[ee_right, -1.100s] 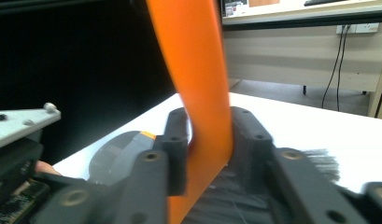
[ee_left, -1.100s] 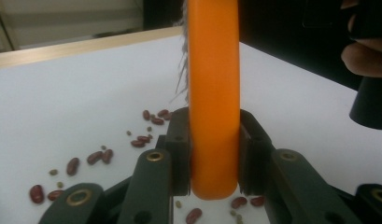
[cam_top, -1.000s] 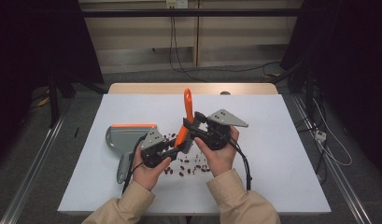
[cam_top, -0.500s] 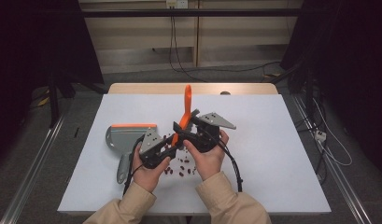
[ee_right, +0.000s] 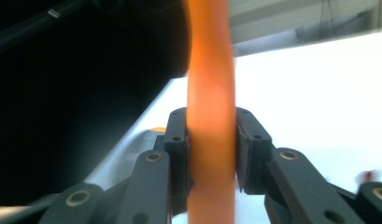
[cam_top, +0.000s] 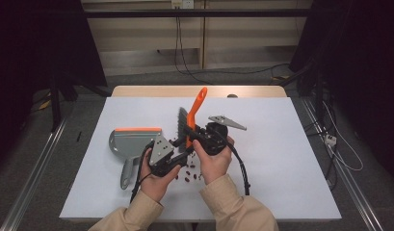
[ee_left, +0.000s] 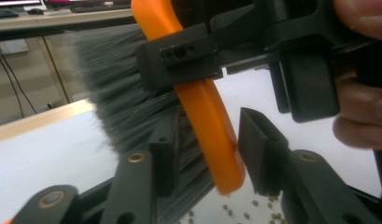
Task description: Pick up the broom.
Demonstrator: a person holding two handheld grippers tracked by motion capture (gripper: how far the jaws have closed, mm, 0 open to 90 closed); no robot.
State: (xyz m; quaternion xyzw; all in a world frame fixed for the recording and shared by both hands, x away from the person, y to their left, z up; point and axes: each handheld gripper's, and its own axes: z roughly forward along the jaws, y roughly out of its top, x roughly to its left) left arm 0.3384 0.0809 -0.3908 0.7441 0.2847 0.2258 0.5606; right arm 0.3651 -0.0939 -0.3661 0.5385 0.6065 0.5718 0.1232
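Note:
A brush with an orange handle (cam_top: 198,103) and grey bristles stands tilted above the white table (cam_top: 286,163). My right gripper (cam_top: 192,132) is shut on its handle; in the right gripper view the orange handle (ee_right: 209,70) rises between the closed jaws of the right gripper (ee_right: 211,149). My left gripper (cam_top: 181,147) meets the brush from the lower left. In the left gripper view the left gripper (ee_left: 209,149) clamps the handle's lower end (ee_left: 202,107), one jaw pressed into the bristles (ee_left: 118,93). Several dark red beans (cam_top: 190,172) lie under the hands.
A grey dustpan with an orange lip (cam_top: 132,142) lies flat on the table to the left of the hands, handle toward the front. Cables (cam_top: 242,168) trail from the grippers across the table. The table's right half is bare.
The brush has tipped from nearly upright to leaning right at the top. My right gripper has shifted slightly left and lower on the handle. The left hand has barely moved.

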